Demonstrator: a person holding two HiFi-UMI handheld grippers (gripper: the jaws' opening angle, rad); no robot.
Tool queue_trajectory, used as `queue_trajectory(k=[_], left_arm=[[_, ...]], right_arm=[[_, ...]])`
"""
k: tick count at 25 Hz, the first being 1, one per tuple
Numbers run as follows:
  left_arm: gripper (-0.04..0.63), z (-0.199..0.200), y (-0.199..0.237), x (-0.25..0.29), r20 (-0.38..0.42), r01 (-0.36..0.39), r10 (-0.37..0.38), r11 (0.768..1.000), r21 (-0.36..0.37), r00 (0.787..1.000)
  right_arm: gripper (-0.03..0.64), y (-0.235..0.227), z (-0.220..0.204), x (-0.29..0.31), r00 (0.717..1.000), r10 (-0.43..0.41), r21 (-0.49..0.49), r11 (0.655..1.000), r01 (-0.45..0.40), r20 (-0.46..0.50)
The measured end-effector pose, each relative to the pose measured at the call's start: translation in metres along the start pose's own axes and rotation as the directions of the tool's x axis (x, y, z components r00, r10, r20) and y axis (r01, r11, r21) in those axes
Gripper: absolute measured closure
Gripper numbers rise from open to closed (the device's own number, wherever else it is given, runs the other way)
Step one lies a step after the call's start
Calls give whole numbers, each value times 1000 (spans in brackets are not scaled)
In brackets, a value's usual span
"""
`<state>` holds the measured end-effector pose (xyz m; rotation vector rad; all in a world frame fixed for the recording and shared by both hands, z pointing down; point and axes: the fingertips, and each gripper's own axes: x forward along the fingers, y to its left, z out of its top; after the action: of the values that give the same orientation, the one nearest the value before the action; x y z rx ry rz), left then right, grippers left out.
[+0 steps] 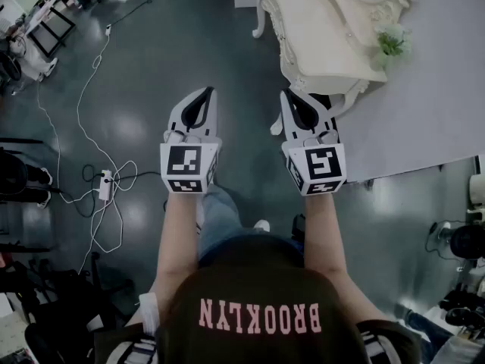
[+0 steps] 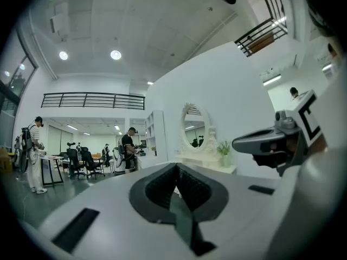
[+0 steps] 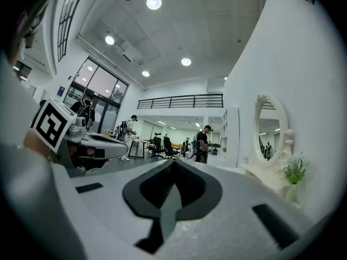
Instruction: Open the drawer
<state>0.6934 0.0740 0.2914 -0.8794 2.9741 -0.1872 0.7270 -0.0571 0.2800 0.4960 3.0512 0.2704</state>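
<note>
A cream dressing table [image 1: 326, 29] with an oval mirror [image 2: 195, 128] stands ahead and to the right, against a white wall. Its drawer front does not show in any view. A small green plant [image 1: 392, 42] sits on its top. My left gripper [image 1: 209, 91] is held level over the floor, left of the table, jaws shut on nothing. My right gripper [image 1: 286, 94] is level too, its tip just short of the table's near corner, jaws shut and empty. In the left gripper view the closed pads [image 2: 162, 186] meet at the tip; in the right gripper view the mirror [image 3: 269, 129] is at the right.
White cables and a power strip [image 1: 106, 184] lie on the grey floor at the left. A black-framed desk [image 1: 49, 21] stands at the far left. Several people and office chairs [image 3: 162, 145] are far off. A white shelf unit [image 2: 154, 134] stands beside the dressing table.
</note>
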Motion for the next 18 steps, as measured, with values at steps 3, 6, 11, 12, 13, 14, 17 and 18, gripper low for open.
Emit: queue_trajectory(k=[3,6,11,12,13,14,17,18], left_arm=[[591,4,8,10,9,8,-8,1000,3,1000],[591,-2,37,25,9,15,-15,1000,-6,1000],[591,-12,84,62,7,33,-33,999,-1,999],[591,-13,96,72,10,36,-36,999,2,999],[591,-15,109,81,7,40,-40,999,0,999],[591,-16,121,90,3,45,-45,999,-5,999],[591,-19,162,112,16,46,-46,999,4,999],[591,-21,176,119,17,47,-47,999,9,999]], right_arm=[[621,-2,1,12,1000,-8,8,1000,8,-6],[621,6,0,43,1000,-14,-3,1000,14,-15],[621,8,-5,98,999,-25,-8,1000,24,-42],[621,8,-4,113,999,-30,5,1000,30,-36],[621,9,-3,129,999,-32,21,999,32,-24],[621,12,-2,144,999,-32,33,999,32,-11],[621,24,-2,190,999,-30,28,999,31,-13],[621,28,-3,204,999,-31,19,999,31,-22]])
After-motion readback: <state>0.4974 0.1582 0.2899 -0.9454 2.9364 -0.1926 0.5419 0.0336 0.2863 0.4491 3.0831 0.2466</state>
